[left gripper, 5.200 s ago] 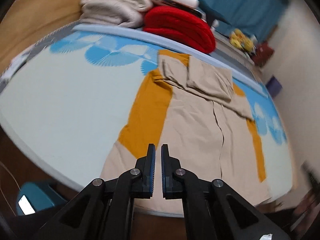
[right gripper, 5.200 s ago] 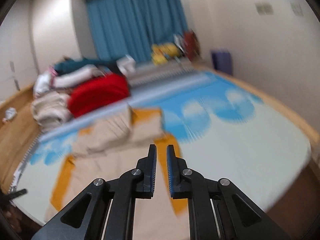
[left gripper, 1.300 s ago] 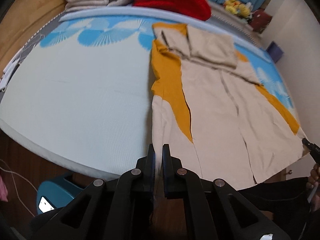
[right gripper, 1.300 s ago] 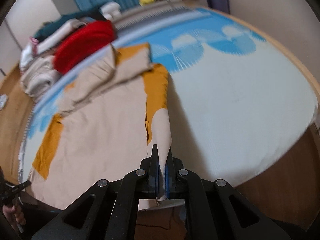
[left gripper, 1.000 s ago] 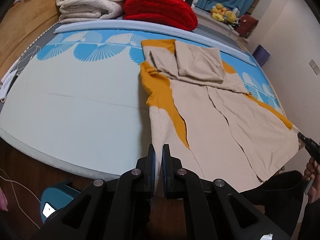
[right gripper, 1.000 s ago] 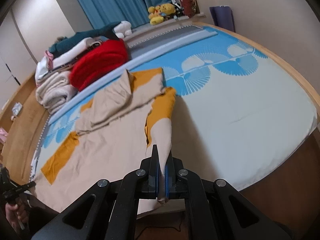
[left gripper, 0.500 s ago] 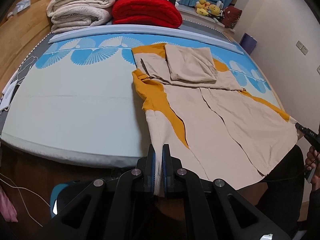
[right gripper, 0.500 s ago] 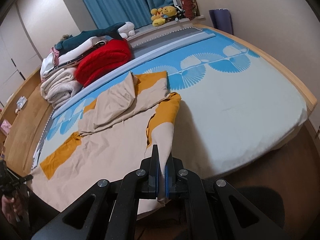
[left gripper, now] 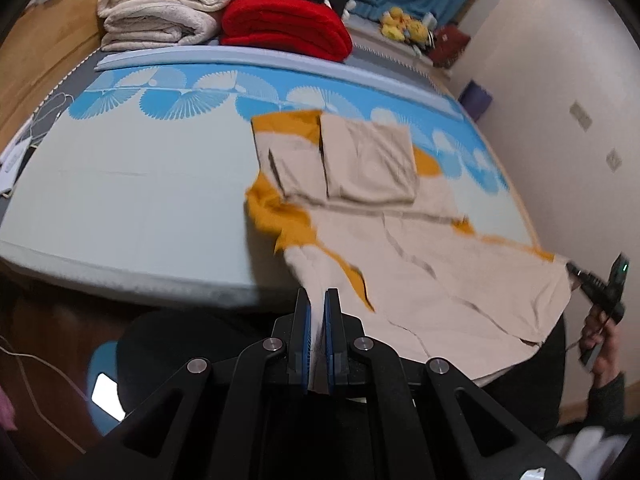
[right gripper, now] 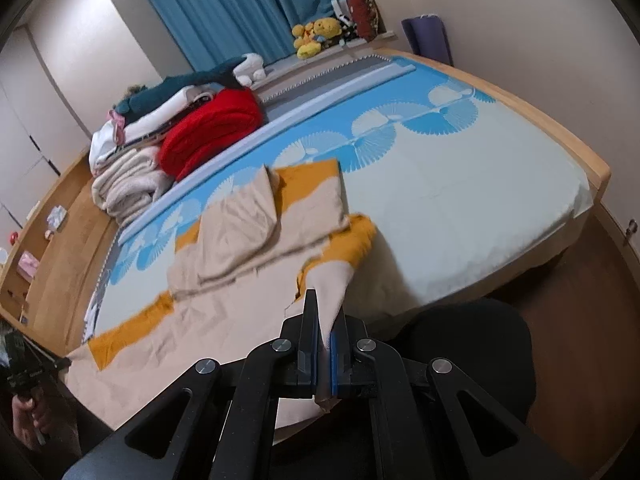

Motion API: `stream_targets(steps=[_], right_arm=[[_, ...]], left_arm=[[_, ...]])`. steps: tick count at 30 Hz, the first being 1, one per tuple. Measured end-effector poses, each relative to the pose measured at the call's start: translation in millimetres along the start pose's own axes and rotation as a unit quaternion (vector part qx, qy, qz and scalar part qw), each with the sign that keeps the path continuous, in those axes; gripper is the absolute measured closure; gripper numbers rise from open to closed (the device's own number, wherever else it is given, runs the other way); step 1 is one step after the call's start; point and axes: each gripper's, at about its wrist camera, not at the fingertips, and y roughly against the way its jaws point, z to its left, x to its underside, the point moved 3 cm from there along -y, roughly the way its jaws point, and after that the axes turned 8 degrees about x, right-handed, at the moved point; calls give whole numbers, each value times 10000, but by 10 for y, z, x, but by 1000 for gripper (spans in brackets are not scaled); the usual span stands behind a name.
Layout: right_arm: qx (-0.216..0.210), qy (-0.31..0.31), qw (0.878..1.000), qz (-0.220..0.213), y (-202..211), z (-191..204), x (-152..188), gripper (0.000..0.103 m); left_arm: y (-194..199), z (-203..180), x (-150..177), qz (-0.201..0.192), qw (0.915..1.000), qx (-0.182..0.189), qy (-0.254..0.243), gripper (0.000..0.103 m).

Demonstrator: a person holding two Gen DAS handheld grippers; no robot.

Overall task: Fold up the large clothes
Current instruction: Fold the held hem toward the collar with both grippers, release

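A large beige garment with mustard-orange side panels lies spread on the bed, its sleeves folded across the top. My left gripper is shut on the garment's near left hem corner, and cloth shows between its blue pads. In its own view my right gripper is shut on the near right hem corner of the garment. Each view catches the other gripper at the far corner: the right gripper and the left gripper, both in a hand. The hem hangs lifted past the bed's near edge.
The mattress has a pale sheet with blue fan prints and bare room on both sides of the garment. Folded cream blankets and a red blanket are stacked at the head. A black round seat stands below the near edge.
Both grippers, open over the garment five seconds ago, now grip its hem corners. Over the last second they drew back and up, sliding the garment toward the near edge and bunching its orange sides.
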Motion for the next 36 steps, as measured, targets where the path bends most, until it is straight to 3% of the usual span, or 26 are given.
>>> stream_targets(steps=[5,11,14,17,19,22,25,26,29,34,36], right_arm=[[62,-1,9999,-121,-580,154,-625,99],[232,80,9995,184,-2054,503,-1621,99],[363,174,9983,421,-2778,639,-1918,99],[501,250,9971,510,-3277,677,-1990,99],[629,219,9942,848,-3583,694,-2021,99],[641,150,9925,1033,-3838,703,-2177,99],[648,141,9914,1132,-3892,680,-2209,96],[573,29,9917,1147,-3875,664,-2216,93],[534,-190,9938,960,-3780,612,-2247,84],[758,-270,9957,452,-3506,518,-2266,53],[764,-327,9953,488,-3487,470,-2235,52]], left_arm=[[-507,293,-773,-366,9987,36,345,99],[-1562,831,-1833,-487,9948,-173,877,99],[-2017,1120,-2102,-478,9913,-284,1195,98],[-2388,1328,-2179,-141,9879,-408,1492,98],[-2541,1380,-2253,66,9874,-518,1491,97],[-2594,1447,-2359,122,9861,-421,1600,88],[-2406,1605,-2381,-217,9781,-283,2049,63],[-2324,1659,-2388,-370,9738,-216,2234,59],[-2169,1763,-2317,-598,9670,-150,2473,60],[-2363,1610,-2168,-126,9746,-421,2196,61],[-2444,1571,-2102,24,9763,-491,2107,61]])
